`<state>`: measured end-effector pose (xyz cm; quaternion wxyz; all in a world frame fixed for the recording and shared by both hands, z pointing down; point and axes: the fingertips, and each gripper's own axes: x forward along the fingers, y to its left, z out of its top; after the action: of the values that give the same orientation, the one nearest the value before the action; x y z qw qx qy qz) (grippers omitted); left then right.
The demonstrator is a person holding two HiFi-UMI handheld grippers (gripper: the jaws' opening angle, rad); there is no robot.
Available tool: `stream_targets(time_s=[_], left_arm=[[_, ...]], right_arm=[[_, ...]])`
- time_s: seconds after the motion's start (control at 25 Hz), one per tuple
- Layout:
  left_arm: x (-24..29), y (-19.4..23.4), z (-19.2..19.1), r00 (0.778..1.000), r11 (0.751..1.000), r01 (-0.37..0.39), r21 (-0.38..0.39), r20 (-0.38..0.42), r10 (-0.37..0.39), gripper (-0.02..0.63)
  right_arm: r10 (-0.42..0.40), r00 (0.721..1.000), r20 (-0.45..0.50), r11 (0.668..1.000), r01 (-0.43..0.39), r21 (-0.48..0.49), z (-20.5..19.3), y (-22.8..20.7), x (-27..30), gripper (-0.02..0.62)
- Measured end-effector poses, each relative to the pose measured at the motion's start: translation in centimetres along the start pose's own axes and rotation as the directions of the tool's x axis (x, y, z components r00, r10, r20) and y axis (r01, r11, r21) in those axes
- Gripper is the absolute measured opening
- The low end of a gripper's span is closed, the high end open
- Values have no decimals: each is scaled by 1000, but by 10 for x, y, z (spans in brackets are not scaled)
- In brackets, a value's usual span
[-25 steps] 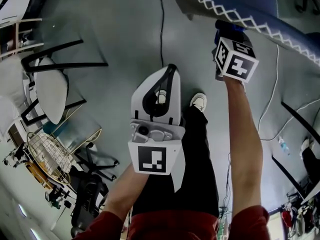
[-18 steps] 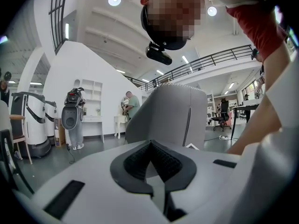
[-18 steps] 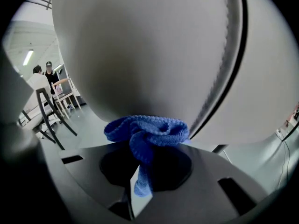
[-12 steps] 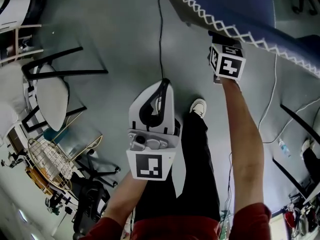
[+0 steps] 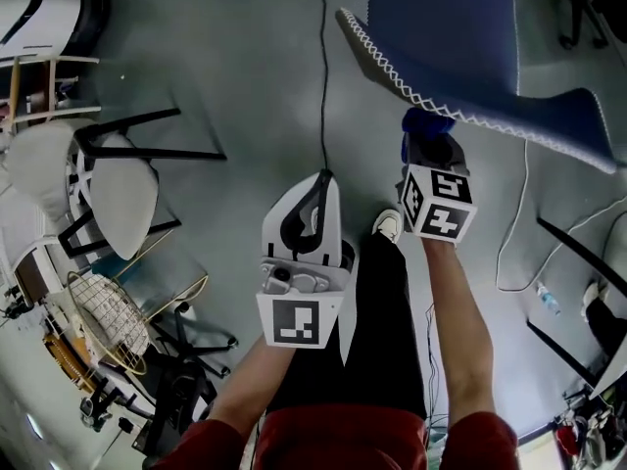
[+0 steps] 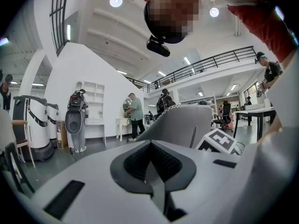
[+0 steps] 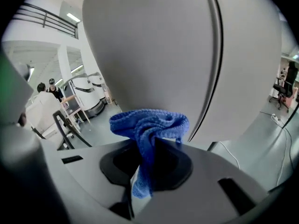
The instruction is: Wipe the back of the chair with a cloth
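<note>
The chair (image 5: 460,42) has blue upholstery and a white zigzag-stitched rim, and it fills the top right of the head view. Its grey back shell (image 7: 154,50) fills the right gripper view. My right gripper (image 5: 428,145) is shut on a bunched blue cloth (image 7: 148,124), and the cloth (image 5: 425,122) sits just under the chair's rim, against the shell. My left gripper (image 5: 316,186) hangs lower and to the left, over the floor, jaws shut with nothing between them. From the left gripper view the chair back (image 6: 180,124) stands ahead, apart from that gripper (image 6: 152,160).
A white chair (image 5: 118,189) on black legs stands at the left, with a wire basket (image 5: 98,306) and a black office chair (image 5: 186,346) below it. A black cable (image 5: 323,67) and a white cable (image 5: 514,223) run across the grey floor. My shoe (image 5: 389,221) is between the grippers.
My right gripper with the cloth has slid down and slightly left along the chair back, nearer to me. The left gripper has barely moved.
</note>
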<state>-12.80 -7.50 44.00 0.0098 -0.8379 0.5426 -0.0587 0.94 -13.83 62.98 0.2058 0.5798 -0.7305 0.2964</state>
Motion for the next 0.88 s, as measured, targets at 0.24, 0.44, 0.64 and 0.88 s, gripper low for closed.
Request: stream_targets(time_s=[0.24,0.44,0.64,0.88], left_arm=[[-18,13,50,1000,1000,9,14,10,-9,14],[-17,21,98,998,999,5,34,60,-7,14],[-25,28,122,998,999,7,49,65,-10,14],[-26,41,127,998,998,-13,57,63,10,14]], right_arm=[[40,994,101,997,-46,62,80,53,-110,61],[34,987,158,999,-33,-11,139,80,-159,61],[-2,989,145,1000,1,3,153,78,-157,61],[-7,994,113,1000,5,23,148,77,-141,61]])
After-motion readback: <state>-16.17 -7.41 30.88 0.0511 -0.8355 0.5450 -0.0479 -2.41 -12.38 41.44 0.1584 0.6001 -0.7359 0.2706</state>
